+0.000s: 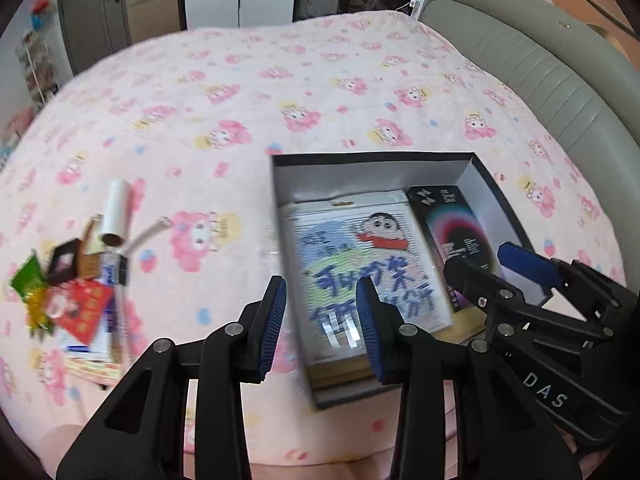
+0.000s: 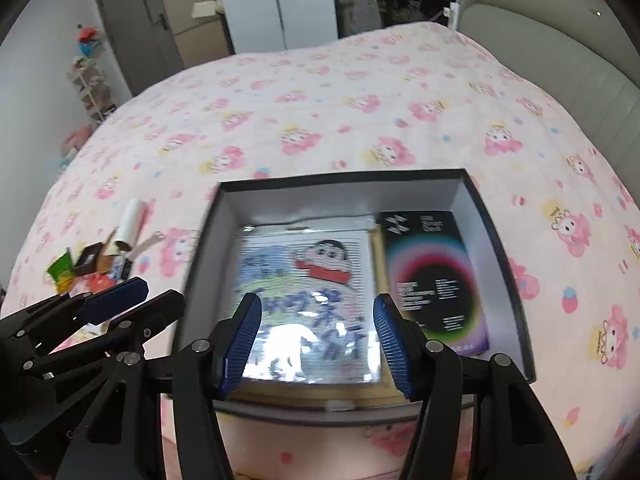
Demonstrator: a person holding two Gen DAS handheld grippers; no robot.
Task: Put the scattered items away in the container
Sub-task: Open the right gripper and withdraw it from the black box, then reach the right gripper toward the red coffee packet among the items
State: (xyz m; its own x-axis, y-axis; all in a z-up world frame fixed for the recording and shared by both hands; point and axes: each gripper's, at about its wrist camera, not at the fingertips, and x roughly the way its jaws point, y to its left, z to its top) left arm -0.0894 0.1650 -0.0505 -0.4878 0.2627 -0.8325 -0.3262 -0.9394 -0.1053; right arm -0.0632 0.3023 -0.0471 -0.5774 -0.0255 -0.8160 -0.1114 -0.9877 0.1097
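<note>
A dark box [image 1: 372, 156] [image 2: 340, 176] with white inner walls lies open on the pink bedspread. Inside it a cartoon-printed packet [image 1: 360, 264] [image 2: 308, 280] lies flat beside a black carton [image 1: 456, 232] [image 2: 432, 276]. My left gripper [image 1: 322, 320] is open over the box's near left corner, nothing between its pads. My right gripper [image 2: 318, 340] is open above the packet, also holding nothing. Left of the box lies a scattered pile [image 1: 80, 292] [image 2: 92, 268]: a white tube [image 1: 116, 212] [image 2: 132, 220], a green packet [image 1: 28, 280], a red card [image 1: 86, 308], a black square frame [image 1: 66, 260].
A grey padded headboard [image 1: 540, 72] [image 2: 560, 52] runs along the bed's right side. The pink cartoon-print bedspread [image 1: 280, 92] stretches bare beyond the box. Past the bed's far edge stand a door, white wardrobe panels and a shelf rack.
</note>
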